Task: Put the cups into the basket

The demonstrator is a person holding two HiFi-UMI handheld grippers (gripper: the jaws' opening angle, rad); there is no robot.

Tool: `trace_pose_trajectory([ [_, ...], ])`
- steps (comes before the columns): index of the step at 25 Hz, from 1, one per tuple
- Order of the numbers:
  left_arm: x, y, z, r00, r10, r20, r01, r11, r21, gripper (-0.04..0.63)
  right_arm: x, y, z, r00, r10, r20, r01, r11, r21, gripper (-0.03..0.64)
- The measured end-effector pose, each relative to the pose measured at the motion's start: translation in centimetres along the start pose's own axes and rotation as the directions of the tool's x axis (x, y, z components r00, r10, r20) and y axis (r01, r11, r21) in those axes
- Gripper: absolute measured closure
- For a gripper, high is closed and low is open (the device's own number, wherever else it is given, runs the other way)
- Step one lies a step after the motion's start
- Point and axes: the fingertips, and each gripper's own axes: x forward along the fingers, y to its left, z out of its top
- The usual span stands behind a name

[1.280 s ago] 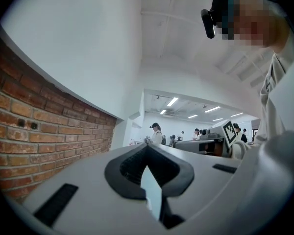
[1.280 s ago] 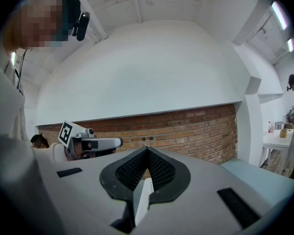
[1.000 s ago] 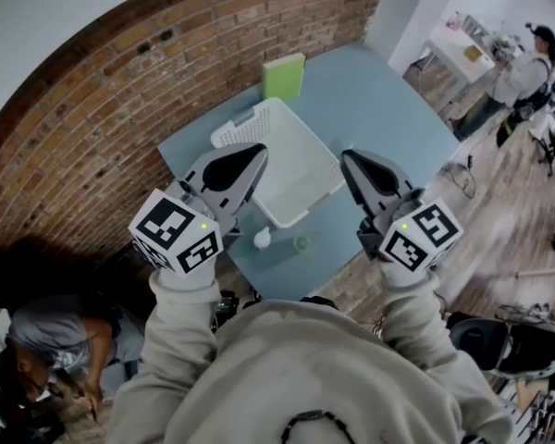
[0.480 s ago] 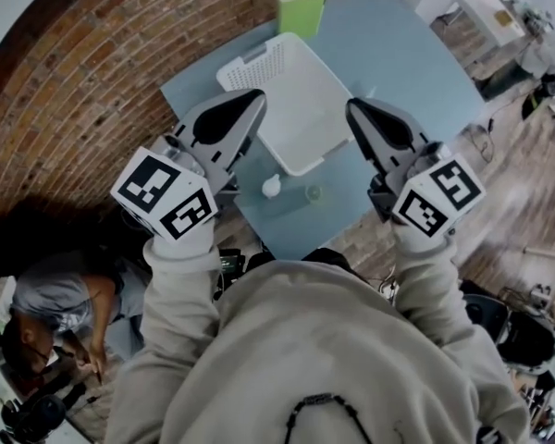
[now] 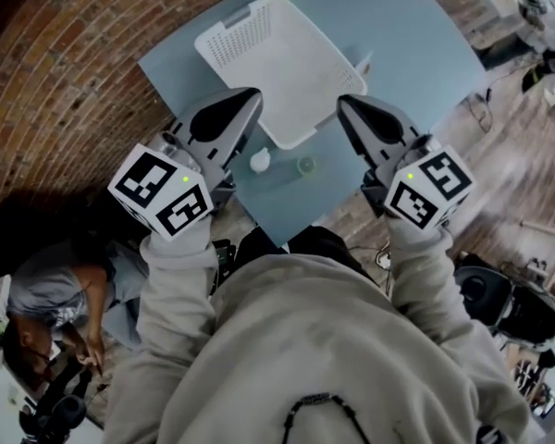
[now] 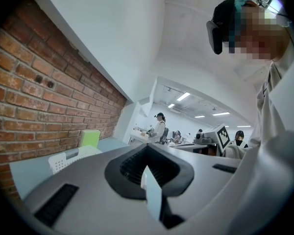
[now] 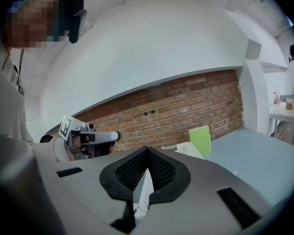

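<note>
White basket (image 5: pixel 231 46), white cup (image 5: pixel 260 161), clear cup (image 5: pixel 305 166)

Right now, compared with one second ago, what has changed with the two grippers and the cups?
Both the left gripper and the right gripper have come down toward the table. Nothing was taken hold of or let go: both stay shut and empty. The white cup and the greenish cup still stand on the table just outside the empty basket.
</note>
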Motion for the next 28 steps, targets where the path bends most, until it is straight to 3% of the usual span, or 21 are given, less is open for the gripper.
trace_pose_trajectory([
  [5,1.1,0.0,-4.1,0.998,-0.031,-0.046,0.027,0.996,-0.087,0.6,-0.4,-1.2,-4.2,0.997,-0.026,-0.077,0.029,0.999,0.045,0.606],
  [12,1.9,-0.1,-7.9,0.997,-0.03,-0.07,0.02,0.99,-0.142,0.6,-0.6,-2.0,-8.4,0.991,-0.026,-0.135,0.037,0.996,0.084,0.606],
  [21,0.3,0.3,-13.2,0.993,0.011,-0.116,-0.038,0.973,-0.226,0.6,-0.7,-2.3,-15.0,0.97,-0.023,-0.243,0.054,0.991,0.125,0.606],
  [28,-1.0,0.7,-16.2,0.987,0.034,-0.159,-0.072,0.967,-0.244,0.598,0.4,-2.1,-19.3,0.943,-0.011,-0.331,0.054,0.991,0.119,0.604],
])
